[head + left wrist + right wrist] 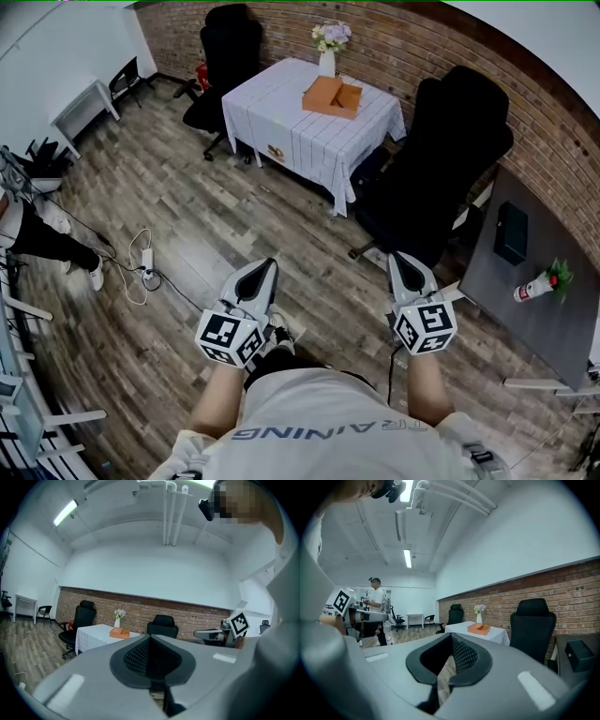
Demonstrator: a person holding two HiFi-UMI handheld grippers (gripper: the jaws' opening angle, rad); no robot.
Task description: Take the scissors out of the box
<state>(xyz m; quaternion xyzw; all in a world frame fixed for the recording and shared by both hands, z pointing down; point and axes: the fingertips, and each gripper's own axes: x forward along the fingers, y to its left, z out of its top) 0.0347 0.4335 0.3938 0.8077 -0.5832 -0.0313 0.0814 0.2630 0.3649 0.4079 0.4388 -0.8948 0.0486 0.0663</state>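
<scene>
**A:** How do our claws stand?

**B:** We hold both at waist height over the wooden floor (187,206), a little apart from each other. Our left gripper (267,272) has its jaws pressed together at the tips, with nothing between them.

**A:** And the other one?

**B:** The same. Our right gripper (405,270) is closed tip to tip and carries nothing.

**A:** Where do we see the box?

**B:** The orange box (331,97) sits on the table (281,108) with the white checked cloth, across the room by the brick wall (422,47). A white vase (326,63) of flowers stands just behind it. It is well apart from both our grippers.

**A:** Can we see the scissors?

**B:** No. The box is too small in all three views for us to tell what lies in it.

**A:** What stands between us and the table?

**B:** A black office chair (450,159) stands just to the table's right, nearer to us.
</scene>
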